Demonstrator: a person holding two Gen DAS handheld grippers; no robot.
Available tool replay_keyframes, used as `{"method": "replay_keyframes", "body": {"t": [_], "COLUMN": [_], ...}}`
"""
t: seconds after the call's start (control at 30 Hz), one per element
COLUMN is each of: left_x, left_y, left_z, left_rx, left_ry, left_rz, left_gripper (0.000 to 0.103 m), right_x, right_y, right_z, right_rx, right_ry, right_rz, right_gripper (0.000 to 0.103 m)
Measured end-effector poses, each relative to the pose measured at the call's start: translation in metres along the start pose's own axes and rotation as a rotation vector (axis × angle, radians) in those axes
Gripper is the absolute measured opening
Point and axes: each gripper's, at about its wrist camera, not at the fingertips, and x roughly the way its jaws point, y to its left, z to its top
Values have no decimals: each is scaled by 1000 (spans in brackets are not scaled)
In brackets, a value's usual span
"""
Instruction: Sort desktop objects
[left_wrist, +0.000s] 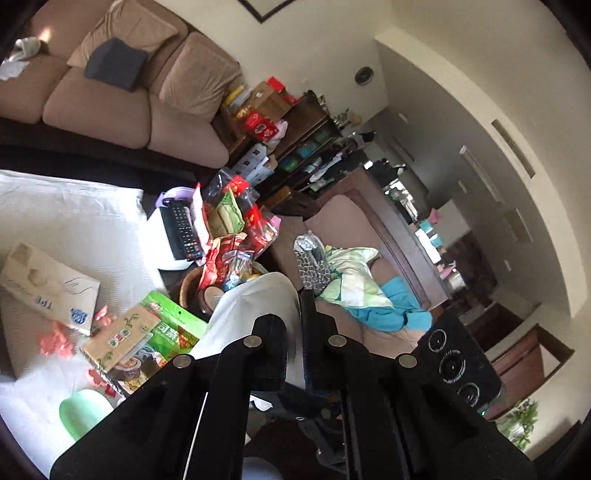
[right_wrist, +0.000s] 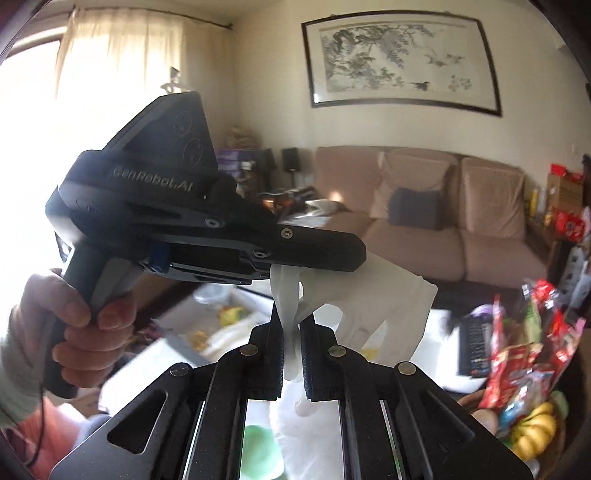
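— Brown sofa (right_wrist: 424, 206) fills the back of the room from my right wrist view, with a dark cushion (right_wrist: 415, 206) on it and a framed ink painting (right_wrist: 400, 62) on the wall above. The window (right_wrist: 33, 122) at the left is blown out white, so I can't read anything through it.

— And the table?

— It has a white cloth (left_wrist: 74, 218) over it, crowded. From the left wrist view I see a tissue box (left_wrist: 48, 284), a green snack bag (left_wrist: 173, 332) with a flat tan packet (left_wrist: 118, 338) lying on it, a black remote (left_wrist: 183, 229), red snack packets (left_wrist: 221, 258) heaped over a basket (left_wrist: 188, 290), and small pink pieces (left_wrist: 55, 341) that I can't identify. A pale green thing (left_wrist: 85, 408) is cut off by my gripper body. Bananas (right_wrist: 535, 432) sit low at the right, blurred.

— Where's the item you're sorting?

— It's a thin white bag (right_wrist: 384, 306), up in the air above the table, stretched between both tools. My right gripper (right_wrist: 292, 332) is clenched on a twisted strip of it. My left gripper (right_wrist: 314, 258) is clamped on its top edge, fingers together; a hand (right_wrist: 74, 321) grips its handle. In the left view the bag (left_wrist: 255, 306) hides the fingertips of the left gripper (left_wrist: 293, 314).
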Motion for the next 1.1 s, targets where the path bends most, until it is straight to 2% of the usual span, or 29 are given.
{"method": "replay_keyframes", "body": {"t": [0.13, 0.33, 0.6, 0.7, 0.8, 0.87, 1.0, 1.1], "left_x": [-32, -80, -136, -154, -159, -157, -149, -149], "left_y": [12, 44, 34, 45, 84, 132, 229, 268], "left_z": [-18, -63, -118, -132, -138, -140, -145, -152], "left_rx": [-18, -82, -44, -53, -120, -214, -382, -438], "left_ry": [-13, -14, 14, 19, 20, 23, 9, -17], "left_rz": [30, 78, 111, 127, 154, 169, 187, 181], "left_gripper": [6, 6, 7, 8, 8, 8, 8, 8], "right_x": [1, 18, 10, 13, 42, 77, 157, 203], "right_y": [28, 89, 153, 170, 180, 181, 178, 176], "right_z": [-5, -28, -49, -53, -62, -72, -100, -123], "right_rx": [-10, -53, -164, -180, -171, -143, -84, -50], "right_ry": [19, 79, 120, 154, 215, 273, 380, 414], "right_rz": [52, 151, 293, 354, 395, 407, 397, 374], "right_gripper": [7, 7, 7, 7, 7, 7, 7, 7]}}
